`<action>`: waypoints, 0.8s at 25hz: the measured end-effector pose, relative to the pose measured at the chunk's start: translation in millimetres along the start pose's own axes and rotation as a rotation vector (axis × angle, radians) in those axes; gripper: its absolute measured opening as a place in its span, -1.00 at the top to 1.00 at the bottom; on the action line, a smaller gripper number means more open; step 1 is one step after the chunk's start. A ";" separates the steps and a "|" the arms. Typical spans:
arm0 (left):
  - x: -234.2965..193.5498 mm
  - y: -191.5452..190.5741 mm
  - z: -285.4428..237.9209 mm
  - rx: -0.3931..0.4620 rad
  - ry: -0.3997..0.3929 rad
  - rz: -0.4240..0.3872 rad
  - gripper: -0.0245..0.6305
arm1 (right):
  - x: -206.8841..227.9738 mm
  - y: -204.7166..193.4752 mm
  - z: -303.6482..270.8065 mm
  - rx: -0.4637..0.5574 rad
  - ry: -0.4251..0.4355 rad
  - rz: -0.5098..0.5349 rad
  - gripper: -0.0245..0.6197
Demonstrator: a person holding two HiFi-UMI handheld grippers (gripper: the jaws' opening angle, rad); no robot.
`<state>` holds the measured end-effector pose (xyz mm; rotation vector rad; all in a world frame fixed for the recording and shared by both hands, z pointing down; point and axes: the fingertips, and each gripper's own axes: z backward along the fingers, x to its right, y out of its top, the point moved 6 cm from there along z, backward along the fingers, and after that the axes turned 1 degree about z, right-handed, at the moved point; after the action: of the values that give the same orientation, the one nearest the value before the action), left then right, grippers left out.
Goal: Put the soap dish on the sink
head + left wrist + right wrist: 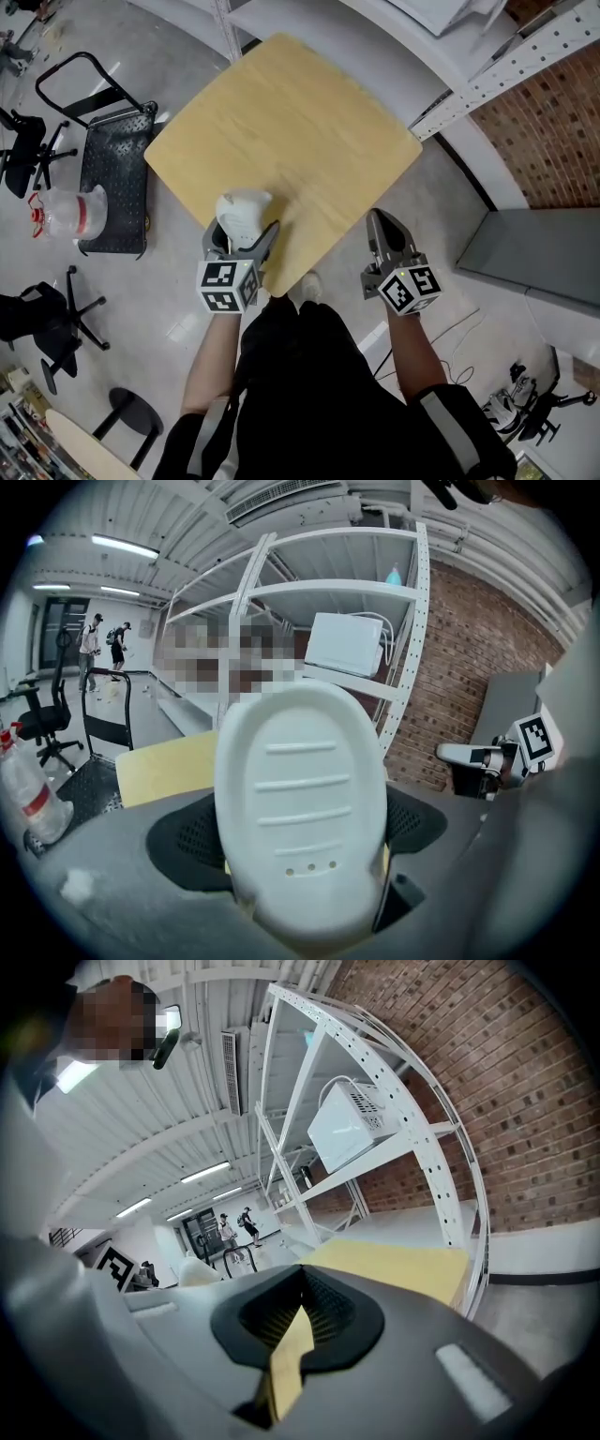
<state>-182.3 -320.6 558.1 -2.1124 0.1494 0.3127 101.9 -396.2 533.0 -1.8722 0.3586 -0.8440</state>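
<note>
My left claw pinches the soap dish, right claw pressed together, empty — I'd carry it level; no sink in view.

The soap dish is hiding most of the table behind it; the left claw is covering the dish's lower end.

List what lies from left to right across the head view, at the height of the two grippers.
Plastic bottle → black cart → left gripper holding the soap dish → right gripper → grey box.
</note>
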 end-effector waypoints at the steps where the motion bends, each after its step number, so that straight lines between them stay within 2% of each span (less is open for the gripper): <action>1: -1.5 -2.6 -2.1 -0.015 -0.002 0.001 -0.51 | -0.3 -2.3 -1.0 -0.003 -0.004 -0.002 0.91; 10: -28.7 -41.8 -15.4 -0.203 0.027 0.038 -0.51 | -12.1 -14.5 -2.1 -0.019 -0.019 -0.010 0.91; 20: -37.3 -57.4 -62.5 -0.355 -0.009 -0.030 -0.51 | -10.4 -25.4 6.1 -0.015 -0.100 -0.029 0.91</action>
<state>-194.8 -343.6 647.0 -2.4615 0.0590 0.3510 95.6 -374.7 549.9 -1.9295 0.2764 -0.7658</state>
